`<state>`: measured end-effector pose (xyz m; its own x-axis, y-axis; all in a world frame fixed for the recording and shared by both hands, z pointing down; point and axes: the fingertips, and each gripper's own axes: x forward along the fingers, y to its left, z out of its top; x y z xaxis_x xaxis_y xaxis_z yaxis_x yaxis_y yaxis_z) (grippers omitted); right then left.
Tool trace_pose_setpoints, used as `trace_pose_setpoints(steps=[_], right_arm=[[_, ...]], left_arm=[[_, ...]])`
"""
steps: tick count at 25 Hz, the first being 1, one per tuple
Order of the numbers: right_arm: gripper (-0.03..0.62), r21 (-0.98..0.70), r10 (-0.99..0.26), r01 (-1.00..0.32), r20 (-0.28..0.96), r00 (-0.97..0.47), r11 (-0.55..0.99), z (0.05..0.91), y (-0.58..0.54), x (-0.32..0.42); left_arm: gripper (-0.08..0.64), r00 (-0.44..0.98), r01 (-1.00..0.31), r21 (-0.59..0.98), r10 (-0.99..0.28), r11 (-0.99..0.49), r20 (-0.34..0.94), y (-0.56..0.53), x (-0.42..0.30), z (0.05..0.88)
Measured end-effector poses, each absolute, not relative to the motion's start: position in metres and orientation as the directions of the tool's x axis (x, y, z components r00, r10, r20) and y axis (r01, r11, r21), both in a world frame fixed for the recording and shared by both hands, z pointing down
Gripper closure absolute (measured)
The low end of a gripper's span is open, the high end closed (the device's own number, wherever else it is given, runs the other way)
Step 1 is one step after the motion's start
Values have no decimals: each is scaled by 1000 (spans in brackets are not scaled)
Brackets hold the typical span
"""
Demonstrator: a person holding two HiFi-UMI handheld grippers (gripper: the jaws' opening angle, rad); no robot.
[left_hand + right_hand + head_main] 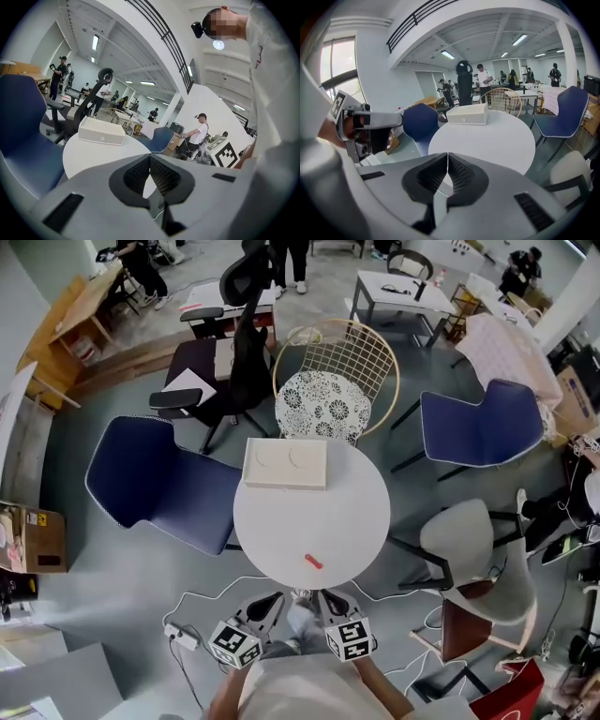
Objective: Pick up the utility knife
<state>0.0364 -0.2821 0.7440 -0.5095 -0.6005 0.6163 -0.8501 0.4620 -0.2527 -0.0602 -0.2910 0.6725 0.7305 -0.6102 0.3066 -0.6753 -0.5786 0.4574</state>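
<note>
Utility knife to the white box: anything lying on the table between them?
No. In the head view the stretch between the utility knife and the white box is bare tabletop.

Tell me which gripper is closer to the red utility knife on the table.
Right. In the head view the right gripper hangs just below the utility knife, past the table's near edge; the left gripper is down-left of it, farther off.

Bright, even light comes from ceiling strips (448, 55) above and ahead of my right gripper (447, 153); a window (340, 63) glows at its left. Fisheye curves the edges into black corners, and the near jaws look soft.
</note>
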Motion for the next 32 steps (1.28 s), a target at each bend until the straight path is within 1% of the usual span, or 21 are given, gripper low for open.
trace_pose_setpoints(steps=[3, 6, 9, 12, 14, 21, 22, 24, 25, 32], right_arm=[[575, -226, -576, -846, 646, -501, 483, 756, -275, 37], [575, -83, -542, -805, 698, -468, 588, 763, -271, 36], [575, 113, -517, -688, 748, -417, 717, 770, -266, 35], [575, 207, -498, -587, 773, -392, 783, 778, -263, 34], [575, 212, -489, -571, 782, -387, 793, 781, -264, 33], [574, 123, -461, -621, 781, -421, 774, 785, -271, 30], [567, 100, -454, -631, 780, -431, 770, 785, -272, 29], [462, 56, -430, -643, 787, -442, 764, 788, -273, 29], [448, 44, -420, -645, 793, -442, 763, 790, -273, 29], [448, 55, -390, -622, 821, -417, 781, 803, -272, 29]], left_arm=[[548, 736, -669, 469, -602, -577, 309, -289, -59, 676], [548, 739, -665, 476, -598, -576, 308, -290, -57, 676], [548, 736, -668, 474, -603, -574, 307, -290, -57, 676], [548, 733, -670, 474, -607, -571, 306, -291, -57, 675], [548, 731, -672, 476, -611, -567, 304, -292, -57, 675], [548, 724, -678, 484, -616, -553, 311, -294, -60, 679], [548, 723, -679, 484, -616, -552, 311, -295, -60, 679], [548, 721, -681, 484, -619, -550, 312, -296, -60, 679], [548, 720, -682, 485, -620, -548, 311, -296, -60, 679], [548, 714, -685, 496, -626, -533, 313, -297, -63, 680]])
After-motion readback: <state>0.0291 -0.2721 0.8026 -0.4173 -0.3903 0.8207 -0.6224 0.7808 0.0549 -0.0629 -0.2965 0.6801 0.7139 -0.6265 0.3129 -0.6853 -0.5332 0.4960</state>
